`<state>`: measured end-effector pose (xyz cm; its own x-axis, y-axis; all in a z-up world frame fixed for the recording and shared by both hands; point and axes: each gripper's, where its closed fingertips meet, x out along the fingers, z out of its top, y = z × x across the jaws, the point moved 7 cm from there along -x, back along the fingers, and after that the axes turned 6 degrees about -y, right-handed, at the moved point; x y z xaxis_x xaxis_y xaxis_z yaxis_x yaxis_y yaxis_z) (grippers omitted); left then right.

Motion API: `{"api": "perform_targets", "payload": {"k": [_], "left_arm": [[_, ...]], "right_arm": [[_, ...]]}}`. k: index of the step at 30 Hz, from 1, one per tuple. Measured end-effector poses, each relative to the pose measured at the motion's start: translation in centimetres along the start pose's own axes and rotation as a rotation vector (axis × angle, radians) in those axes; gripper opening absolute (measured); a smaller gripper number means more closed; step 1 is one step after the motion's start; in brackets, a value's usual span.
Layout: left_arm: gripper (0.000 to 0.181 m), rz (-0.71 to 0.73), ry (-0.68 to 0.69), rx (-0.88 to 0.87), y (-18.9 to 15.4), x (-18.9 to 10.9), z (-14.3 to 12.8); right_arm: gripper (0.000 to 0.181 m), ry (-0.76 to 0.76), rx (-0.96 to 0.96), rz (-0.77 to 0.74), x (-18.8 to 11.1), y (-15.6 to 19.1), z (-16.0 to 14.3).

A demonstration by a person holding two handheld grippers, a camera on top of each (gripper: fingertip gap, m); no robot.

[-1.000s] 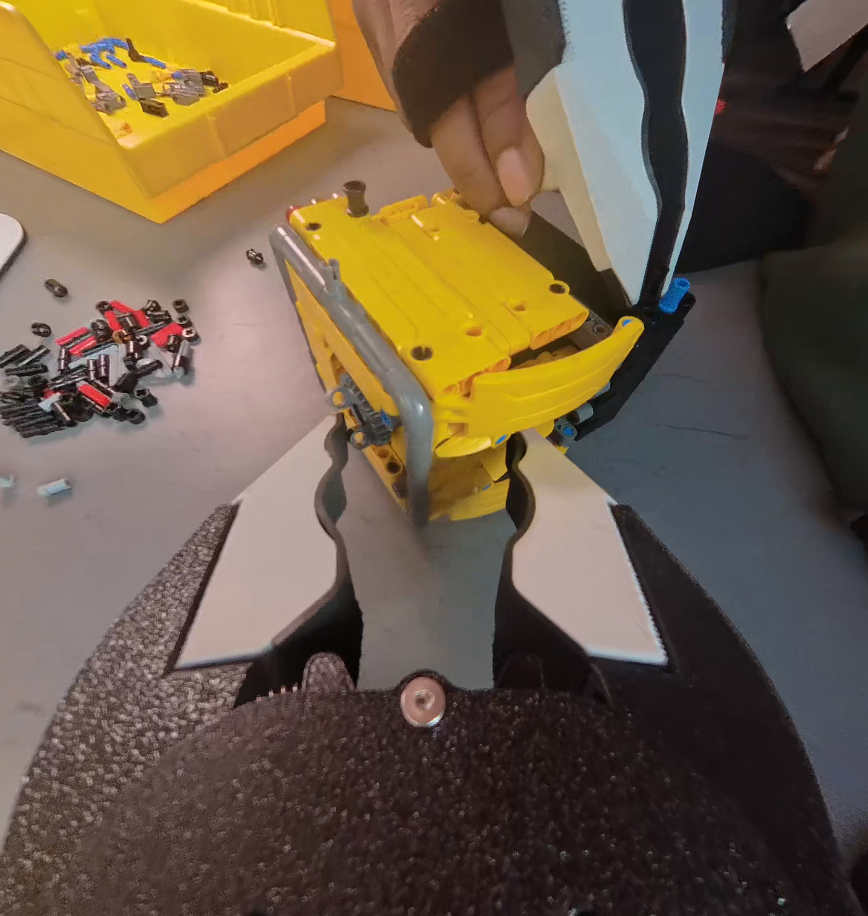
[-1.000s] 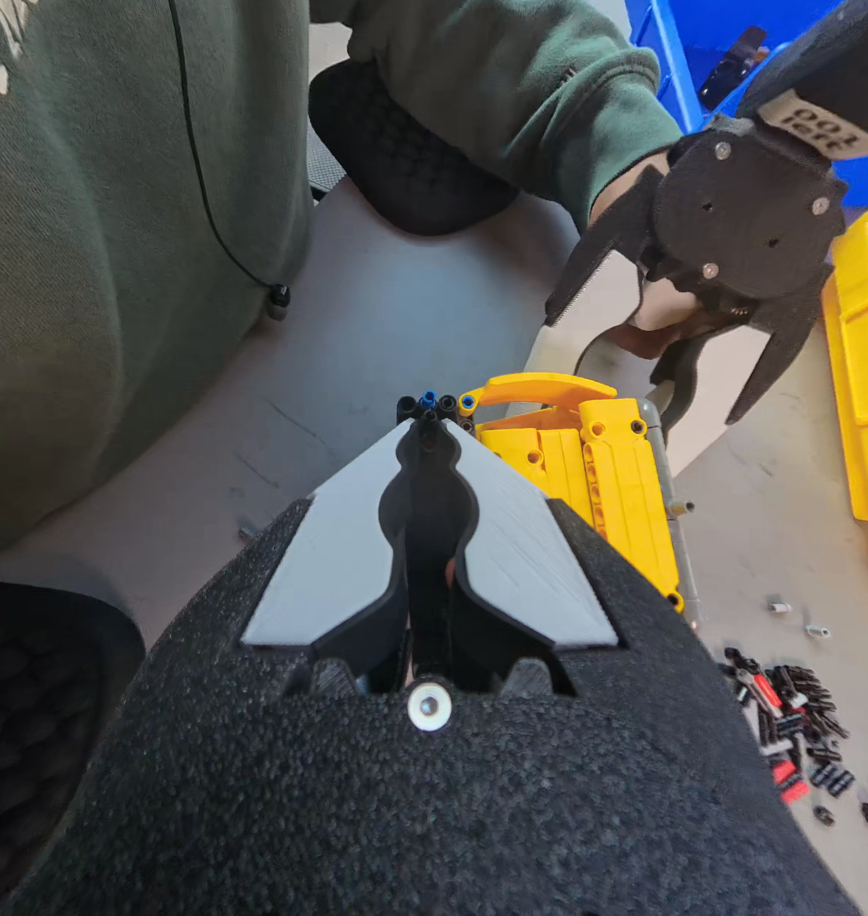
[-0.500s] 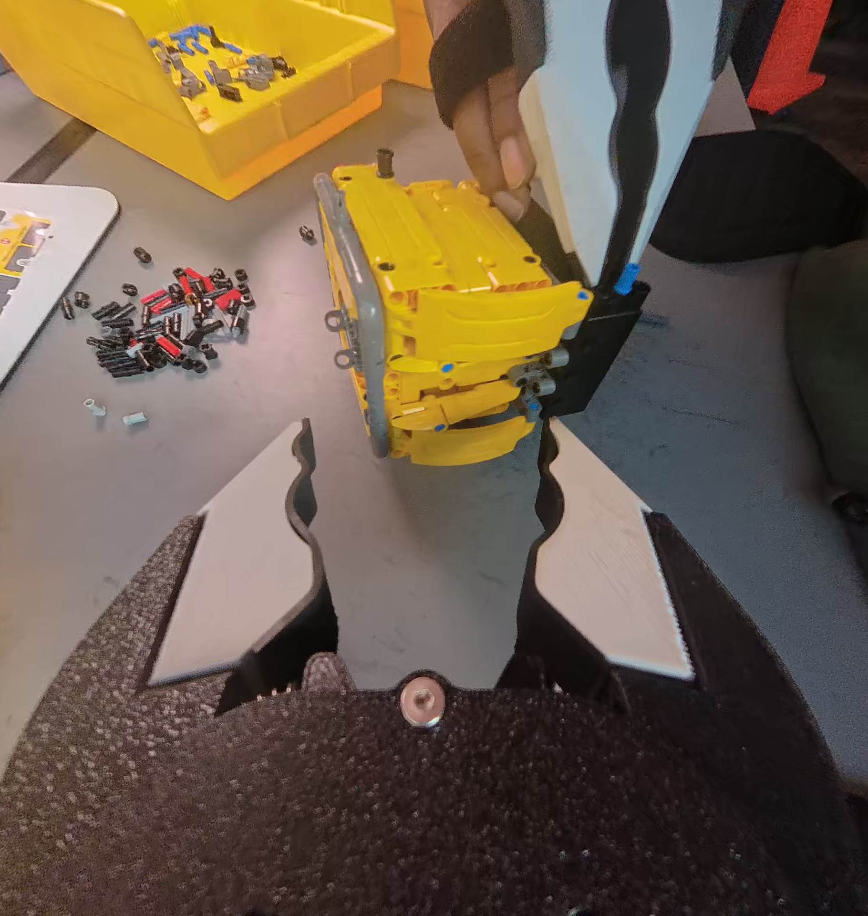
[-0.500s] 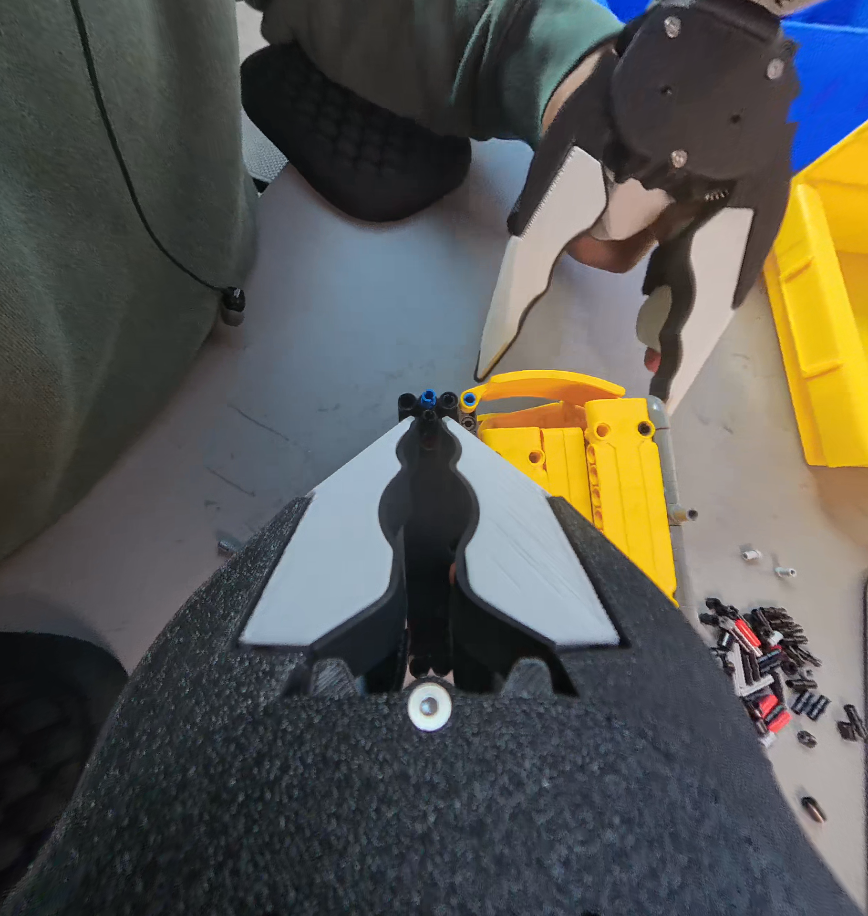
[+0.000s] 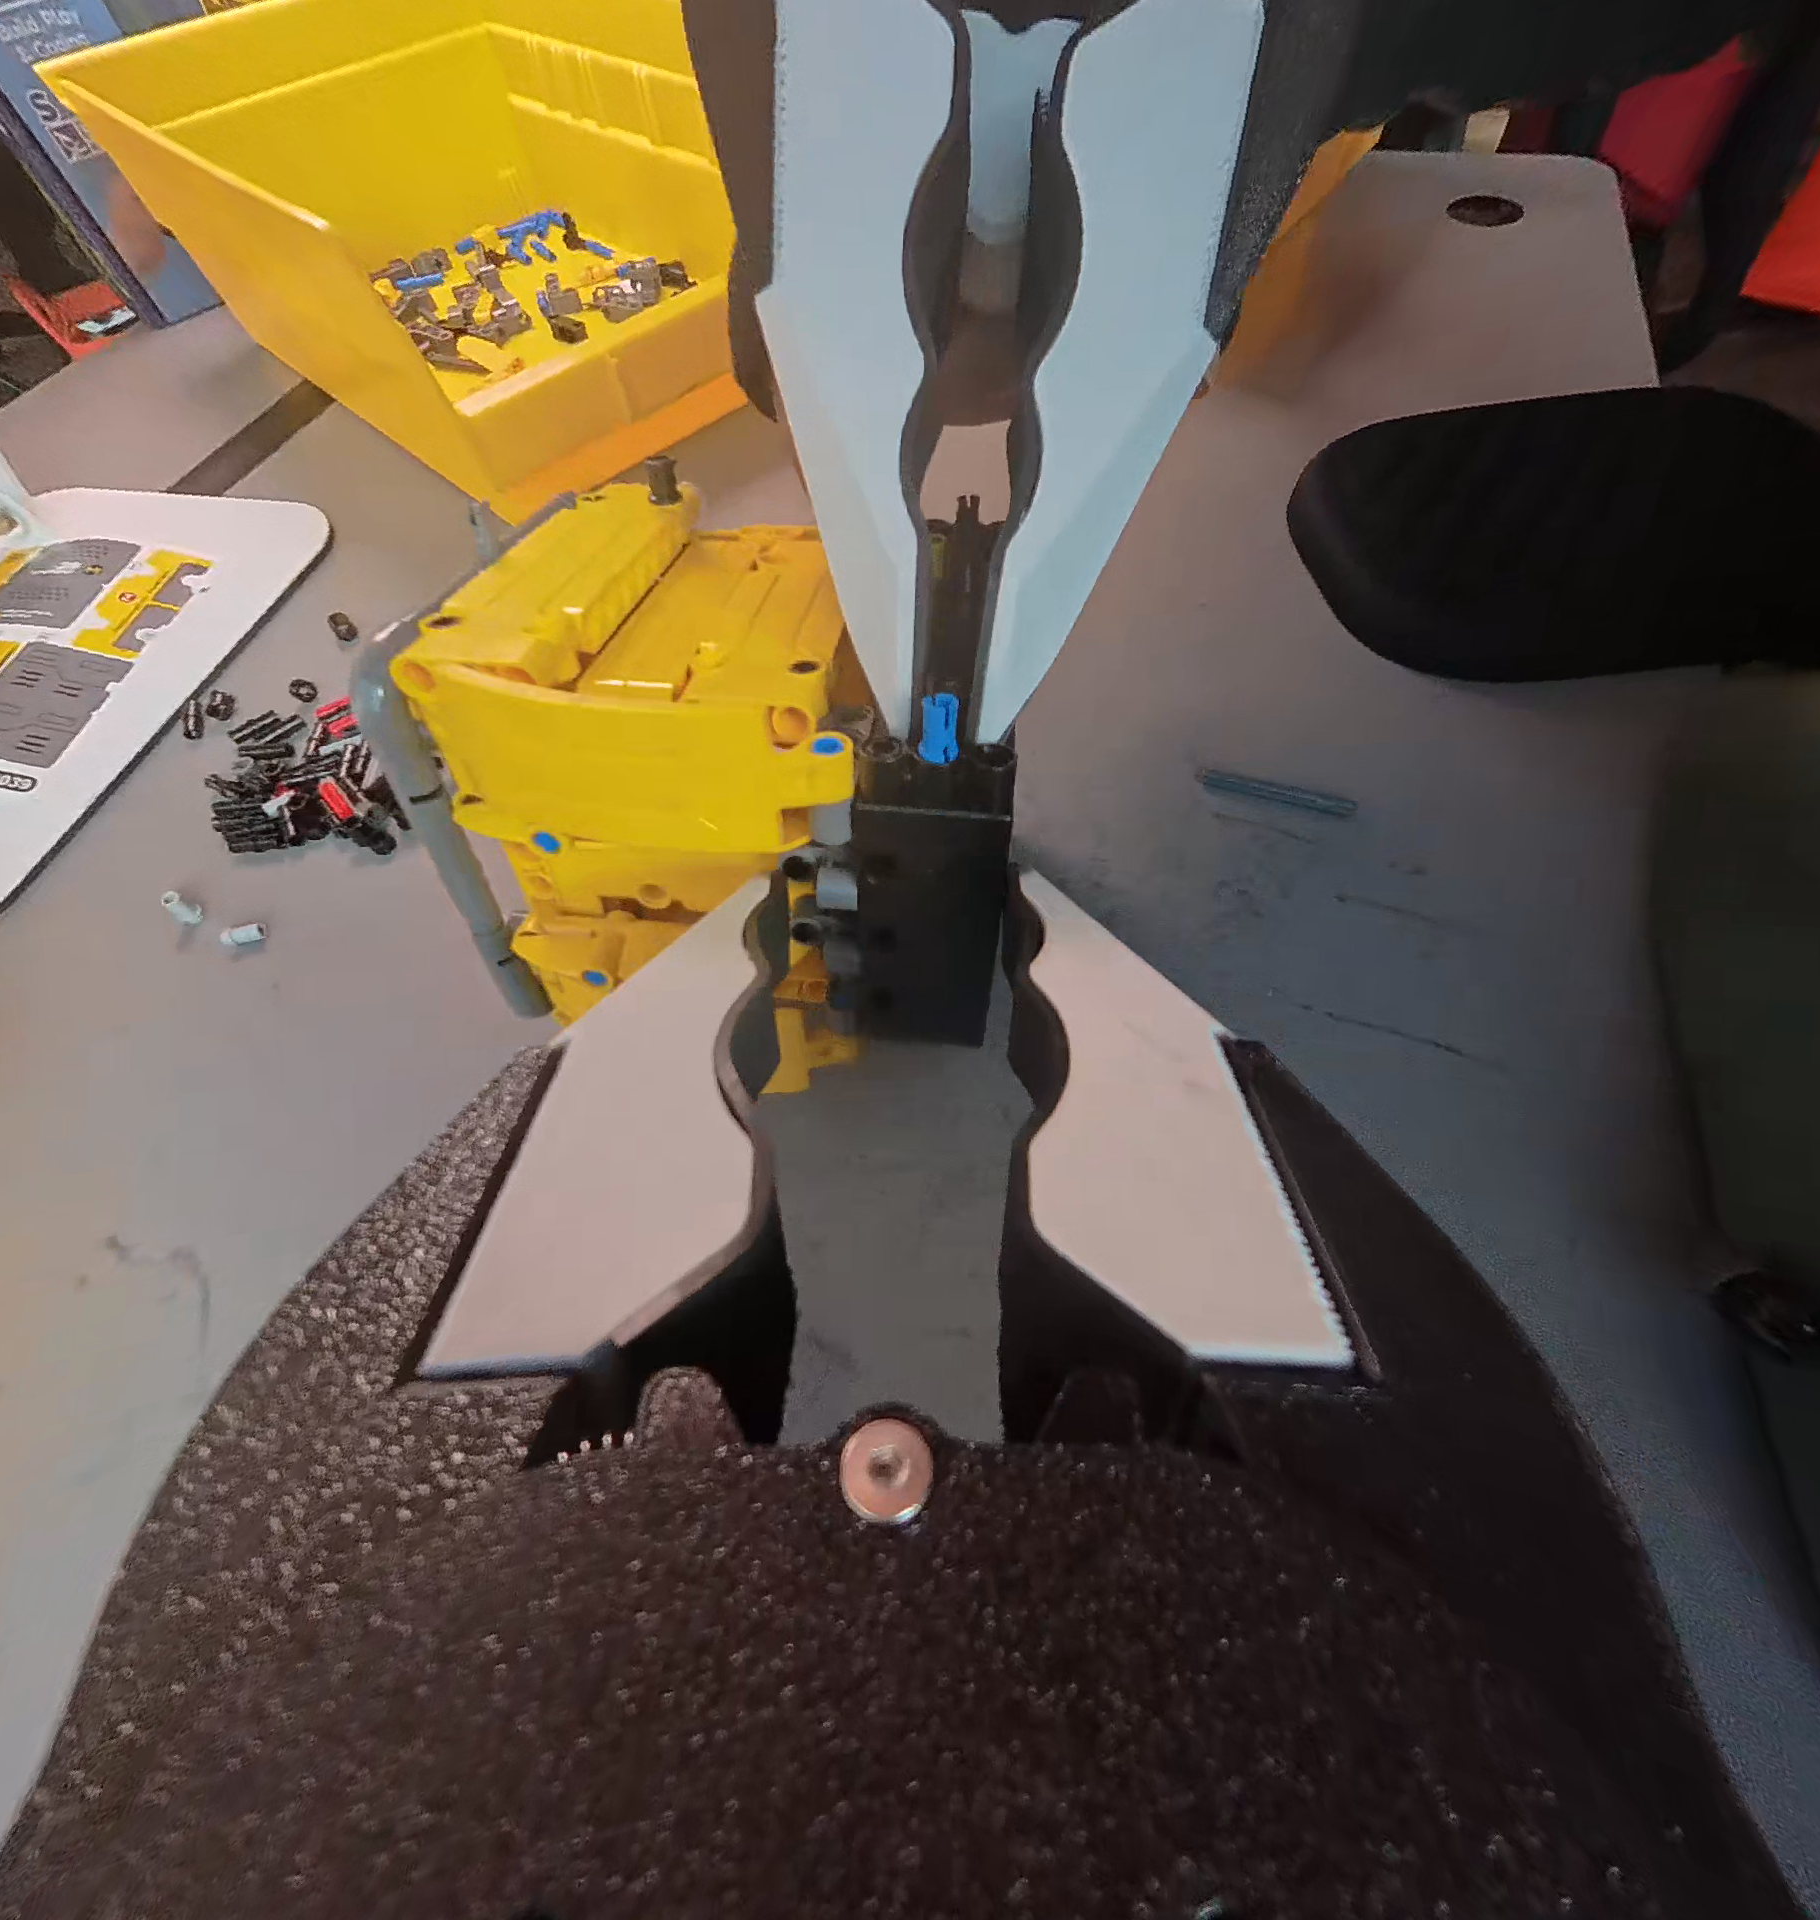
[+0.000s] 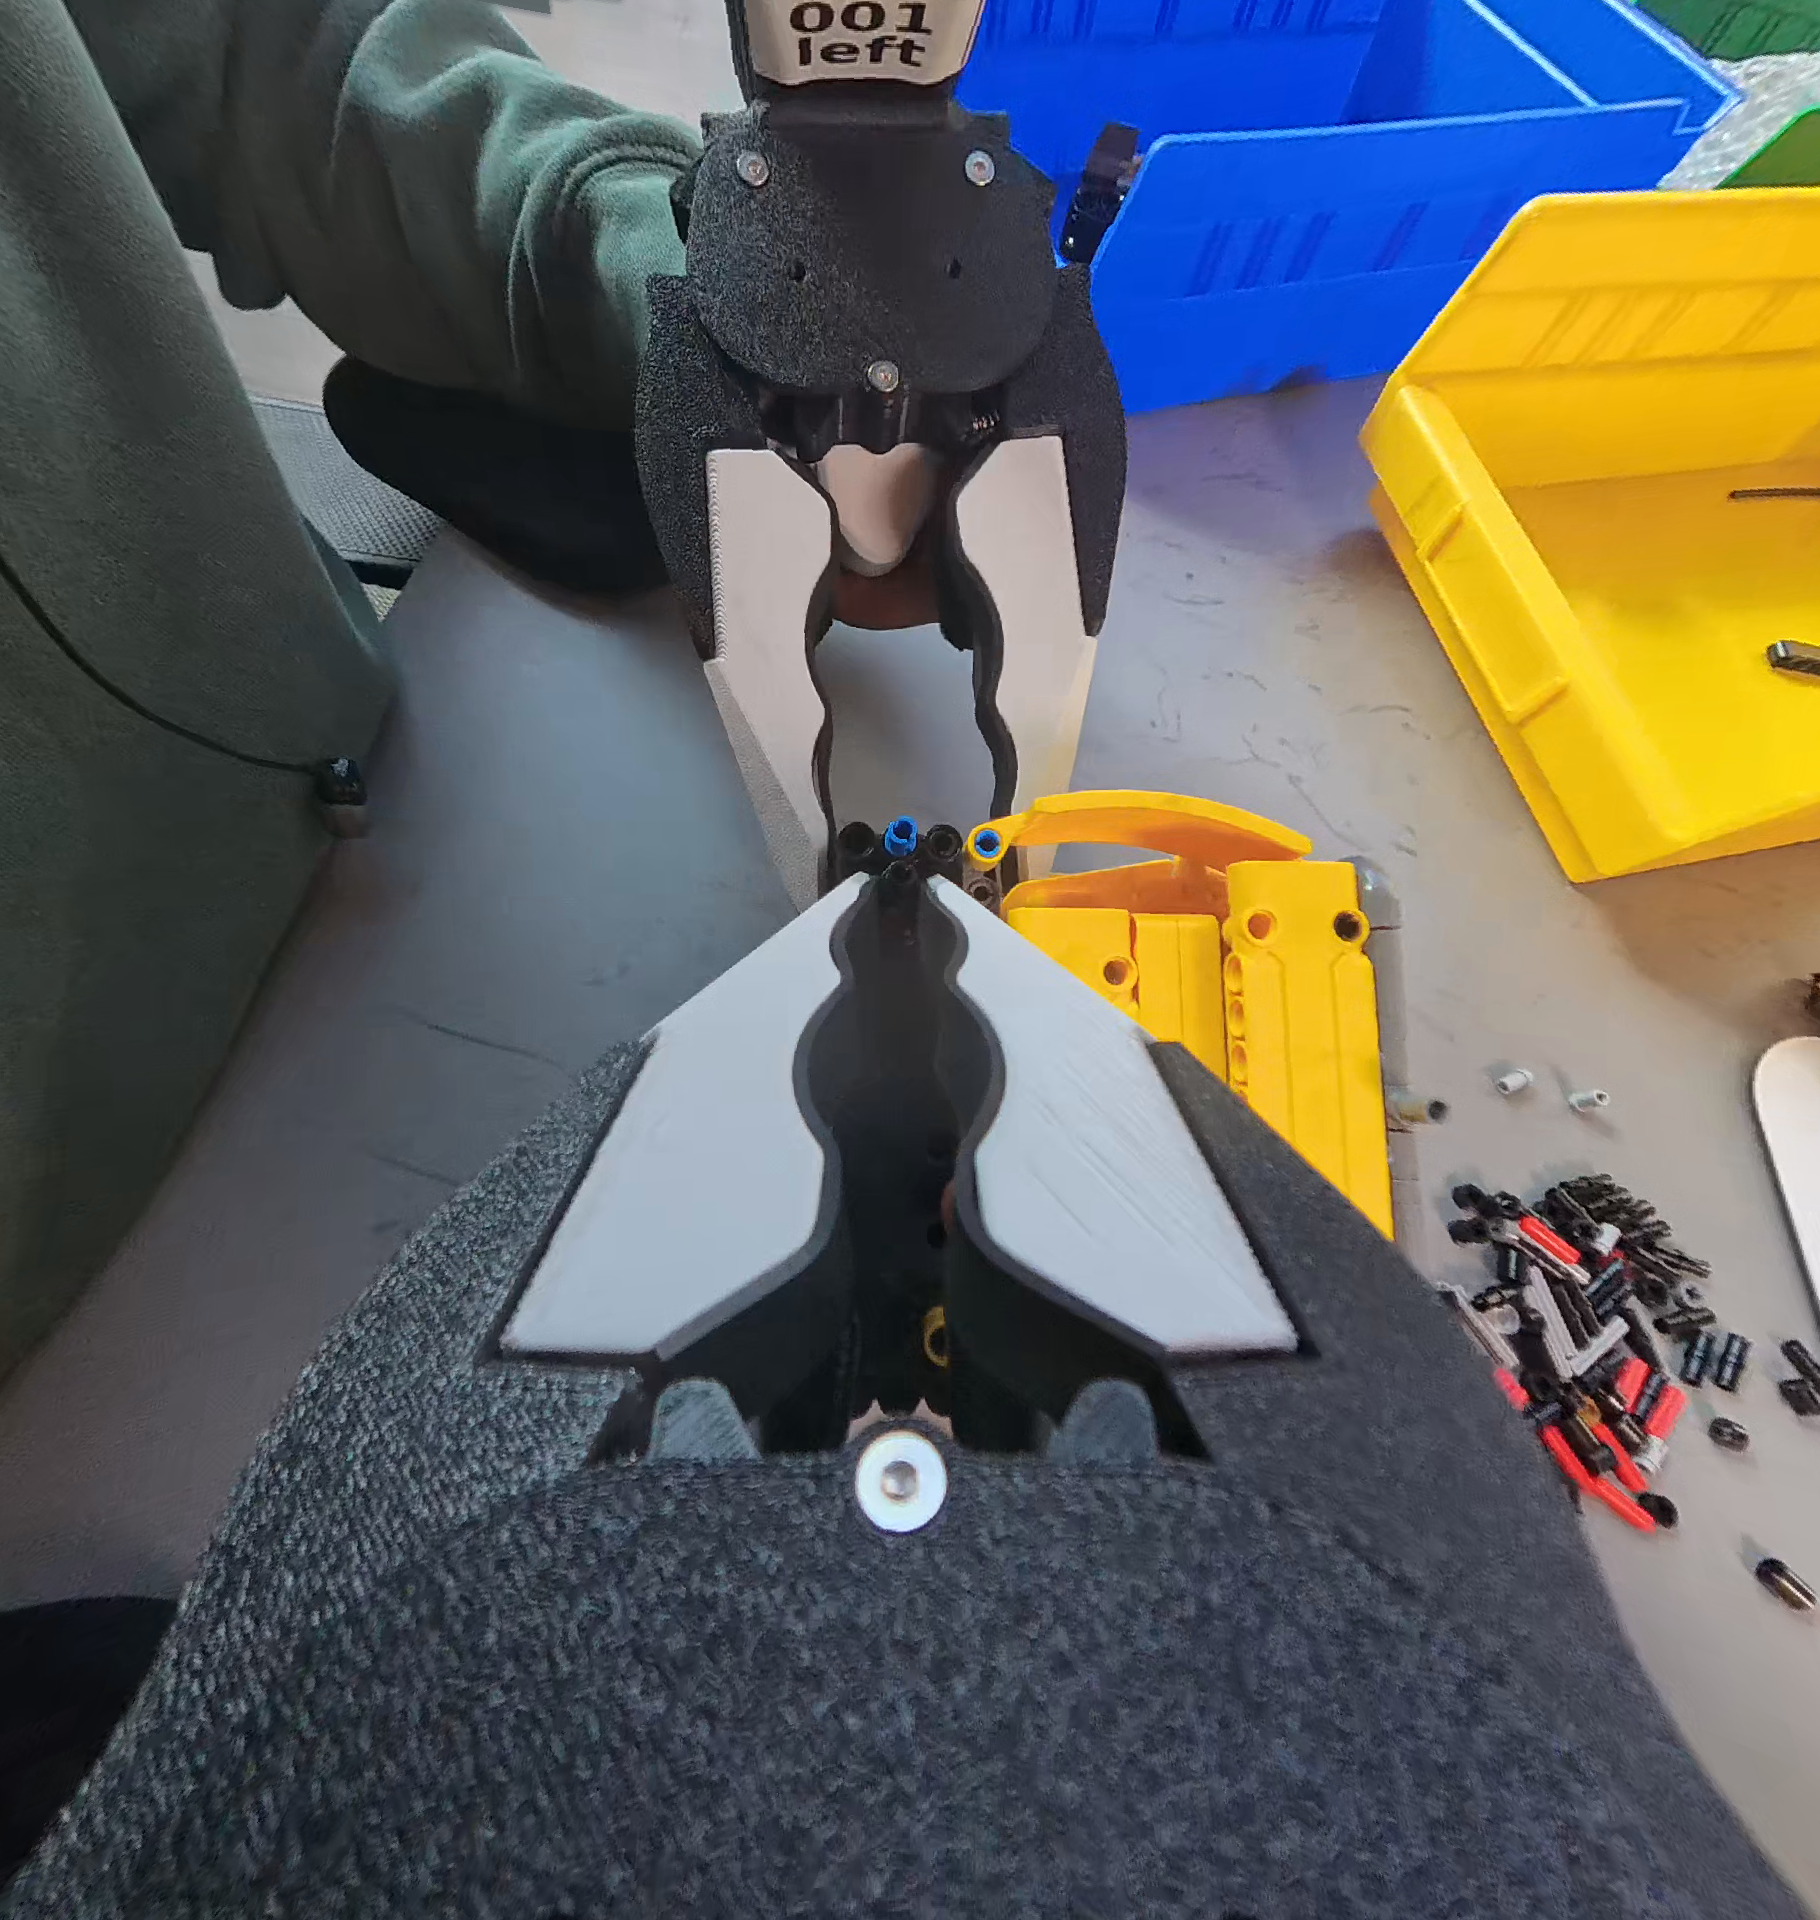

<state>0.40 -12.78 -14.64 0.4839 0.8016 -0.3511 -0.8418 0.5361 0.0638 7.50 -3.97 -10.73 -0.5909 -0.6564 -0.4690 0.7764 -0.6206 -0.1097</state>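
Between spread left claw (image 5: 890,940) tips, black block (image 5: 927,914); right claw (image 6: 898,883) pinching it.

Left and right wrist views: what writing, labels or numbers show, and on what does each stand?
I name each bearer but do not copy the wording.
White label on top of the left gripper: bold dark print, legible.
White instruction sheet at the table's left: small printed code beside diagrams.
Blue carton behind the yellow bin: pale lettering, blurred and cut off.
No other writing shows.
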Motion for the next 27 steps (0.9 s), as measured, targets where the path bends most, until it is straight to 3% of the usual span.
{"api": "perform_targets", "payload": {"k": [27], "left_arm": [[0.033, 0.032, -0.017, 0.001, -0.1, 0.6, -1.6]], "right_arm": [[0.003, 0.094, 0.062, 0.032, 0.8, -0.2, -0.2]]}}
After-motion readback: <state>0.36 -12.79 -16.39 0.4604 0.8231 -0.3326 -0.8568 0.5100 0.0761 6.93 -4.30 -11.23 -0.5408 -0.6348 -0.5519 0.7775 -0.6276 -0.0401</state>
